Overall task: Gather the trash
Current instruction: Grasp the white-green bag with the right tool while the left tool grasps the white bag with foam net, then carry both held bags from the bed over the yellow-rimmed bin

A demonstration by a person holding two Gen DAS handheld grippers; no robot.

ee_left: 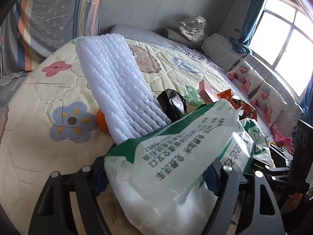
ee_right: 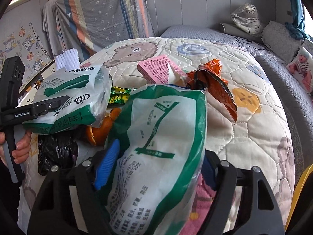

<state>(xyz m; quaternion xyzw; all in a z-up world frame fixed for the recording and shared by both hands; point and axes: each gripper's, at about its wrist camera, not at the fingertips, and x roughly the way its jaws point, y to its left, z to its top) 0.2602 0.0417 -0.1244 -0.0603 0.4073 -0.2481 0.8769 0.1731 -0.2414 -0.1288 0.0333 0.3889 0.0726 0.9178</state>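
Quilted bed cover (ee_right: 254, 129) — under everything. Green-and-white plastic bag (ee_right: 156, 137) — largest item, stretched between my two grippers: my left gripper (ee_left: 156, 174) clamped on one edge, my right gripper (ee_right: 156, 166) clamped on the other. White foam sheet (ee_left: 121, 90) — far left, draped over the bag's edge. Black bag (ee_right: 56, 150) — near left. Orange wrapper (ee_right: 213, 82) — far right. Pink box (ee_right: 156, 70) — just left of it. Orange peel (ee_right: 101, 129) — between the bag's edges.

Home bedroom, bed under a cream quilted coverlet with cartoon bears and flowers (ee_right: 244, 129), baby-photo cushions (ee_left: 242, 76) along the bright window (ee_left: 283, 39), blue curtain (ee_left: 252, 15), striped sheet hanging behind (ee_right: 101, 15)
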